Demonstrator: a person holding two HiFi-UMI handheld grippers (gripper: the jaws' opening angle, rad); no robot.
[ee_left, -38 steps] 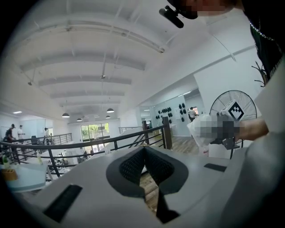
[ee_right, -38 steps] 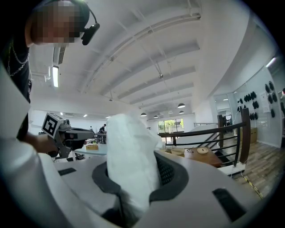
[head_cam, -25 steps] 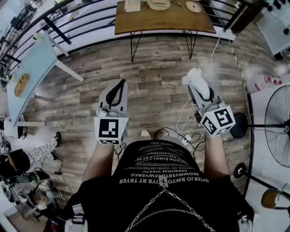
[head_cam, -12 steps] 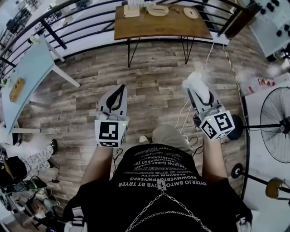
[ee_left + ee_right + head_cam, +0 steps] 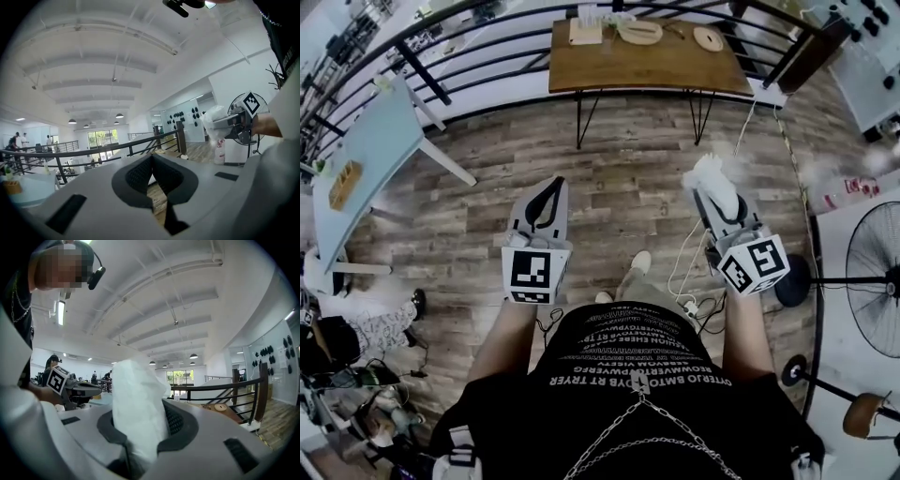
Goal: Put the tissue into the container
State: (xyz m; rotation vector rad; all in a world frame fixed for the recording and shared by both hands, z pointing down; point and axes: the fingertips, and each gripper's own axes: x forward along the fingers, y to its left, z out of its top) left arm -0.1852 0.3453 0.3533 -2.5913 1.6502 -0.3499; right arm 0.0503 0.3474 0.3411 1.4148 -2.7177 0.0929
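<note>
The person's foot [image 5: 639,262] had stepped forward. The right gripper [image 5: 709,195] jaws pinched the tissue [image 5: 710,172]. The left gripper [image 5: 551,185] jaws were pressed together. Things on the far wooden surface [image 5: 647,61] were too small to tell.

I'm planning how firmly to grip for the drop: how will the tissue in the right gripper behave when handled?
Probably very light and floppy: the tissue bunches in crumpled folds in the right gripper. Likely squashy too, since the jaws pinch its base narrow while the top puffs out.
</note>
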